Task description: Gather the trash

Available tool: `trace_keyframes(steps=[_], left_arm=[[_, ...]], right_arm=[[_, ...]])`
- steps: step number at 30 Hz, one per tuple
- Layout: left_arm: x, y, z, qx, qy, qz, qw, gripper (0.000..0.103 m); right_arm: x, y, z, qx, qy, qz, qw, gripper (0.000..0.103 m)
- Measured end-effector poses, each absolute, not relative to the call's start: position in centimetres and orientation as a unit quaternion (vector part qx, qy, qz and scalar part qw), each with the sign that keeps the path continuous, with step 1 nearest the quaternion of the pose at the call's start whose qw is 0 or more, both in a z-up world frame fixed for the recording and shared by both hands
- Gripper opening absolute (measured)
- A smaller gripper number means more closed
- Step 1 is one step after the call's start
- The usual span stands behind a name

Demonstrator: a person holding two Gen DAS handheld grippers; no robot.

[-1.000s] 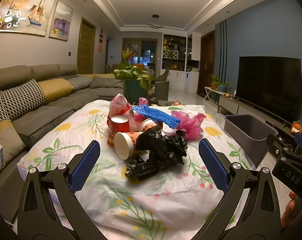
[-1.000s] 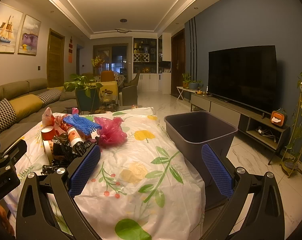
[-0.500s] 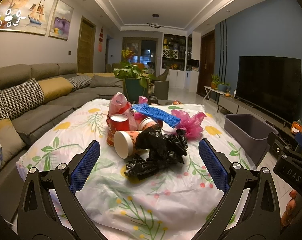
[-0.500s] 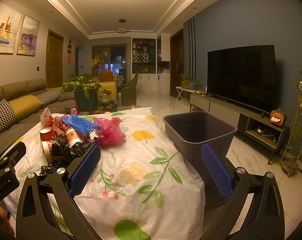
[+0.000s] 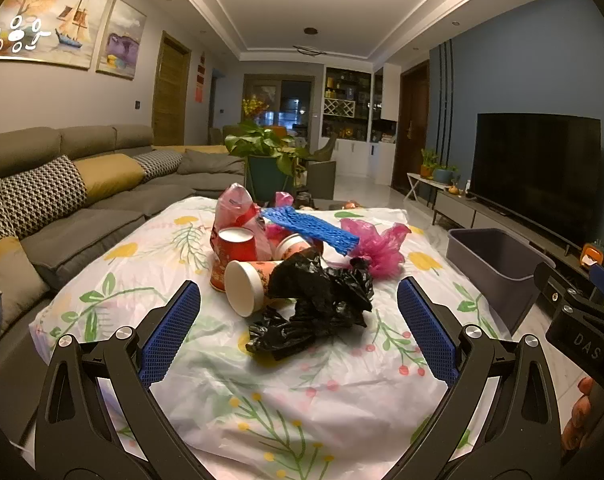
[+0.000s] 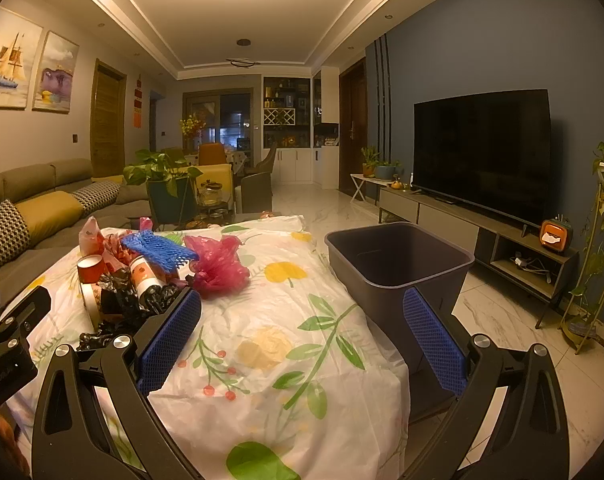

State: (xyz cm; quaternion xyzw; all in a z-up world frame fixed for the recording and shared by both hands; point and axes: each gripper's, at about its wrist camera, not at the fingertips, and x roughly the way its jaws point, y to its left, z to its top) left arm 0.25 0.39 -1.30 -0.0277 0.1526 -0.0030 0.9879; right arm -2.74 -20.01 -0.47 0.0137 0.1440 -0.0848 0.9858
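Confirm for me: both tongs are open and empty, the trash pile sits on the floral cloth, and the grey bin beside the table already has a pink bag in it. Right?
Not quite. The grey bin is empty in the right wrist view; the pink bag lies on the floral cloth with the pile. The left tongs and right tongs are open and empty.

Black bag (image 5: pixel 317 312) hides lying cup's (image 5: pixel 248 286) base; shelf items indistinct.

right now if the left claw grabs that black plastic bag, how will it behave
The black plastic bag looks crumpled and thin, so probably floppy and light, sagging from the left claw. It lies against the tipped paper cup, which is on its side and may roll when the bag lifts.
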Motion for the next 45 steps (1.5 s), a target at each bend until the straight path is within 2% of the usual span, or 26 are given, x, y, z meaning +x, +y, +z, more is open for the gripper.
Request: trace_keyframes(steps=[45], left_arm=[[2.5, 1.5, -3.1, -0.04, 0.16, 0.001, 0.986, 0.097]], right_arm=[[0.0, -20.1, -2.0, 0.018, 0.146, -0.081, 0.986, 0.098]])
